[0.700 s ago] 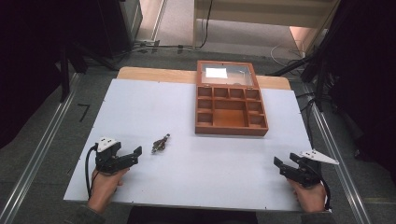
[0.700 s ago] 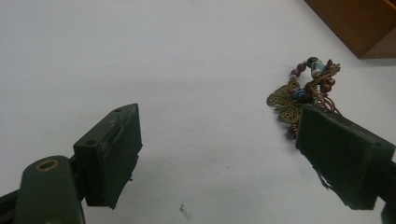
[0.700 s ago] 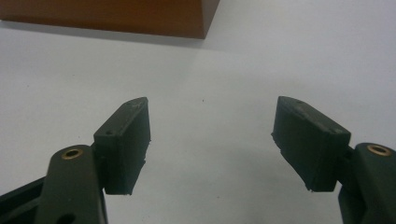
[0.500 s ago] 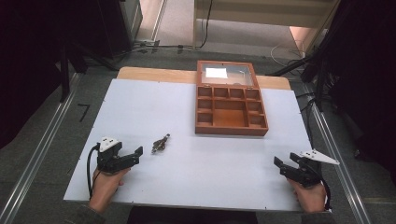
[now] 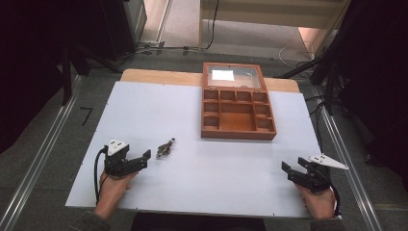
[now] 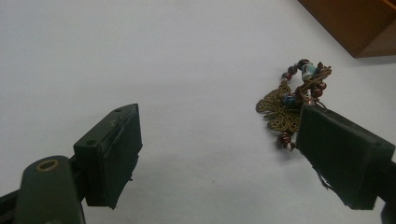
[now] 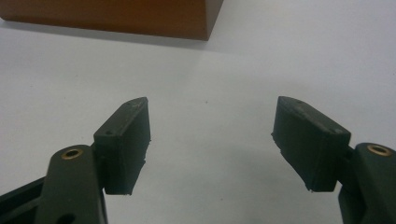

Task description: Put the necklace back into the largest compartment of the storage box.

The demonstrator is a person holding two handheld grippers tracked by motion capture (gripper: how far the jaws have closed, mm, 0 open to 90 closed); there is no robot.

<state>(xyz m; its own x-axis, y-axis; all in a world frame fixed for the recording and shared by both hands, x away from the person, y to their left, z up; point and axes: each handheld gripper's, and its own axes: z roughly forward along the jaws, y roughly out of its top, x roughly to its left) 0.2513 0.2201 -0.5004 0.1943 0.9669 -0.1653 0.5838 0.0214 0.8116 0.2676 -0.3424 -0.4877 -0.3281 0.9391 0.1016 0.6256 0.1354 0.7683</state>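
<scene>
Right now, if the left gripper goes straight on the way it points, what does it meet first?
Probably the beaded butterfly bracelet. The left gripper is open, and the bracelet lies just ahead, off toward one jaw rather than centred. The wooden box sits farther on. Depth is uncertain.

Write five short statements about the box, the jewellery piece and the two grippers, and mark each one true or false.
1. The wooden box stands open, with its lid laid back on the far side. True.
2. The beaded jewellery piece lies inside one of the box's compartments. False: it lies on the white table, apart from the box and to its left.
3. The left gripper is open, with the jewellery close in front of it. True.
4. The right gripper is shut on a bead. False: its jaws stand apart with nothing between them.
5. The box's compartments look empty in the high view. True.
</scene>
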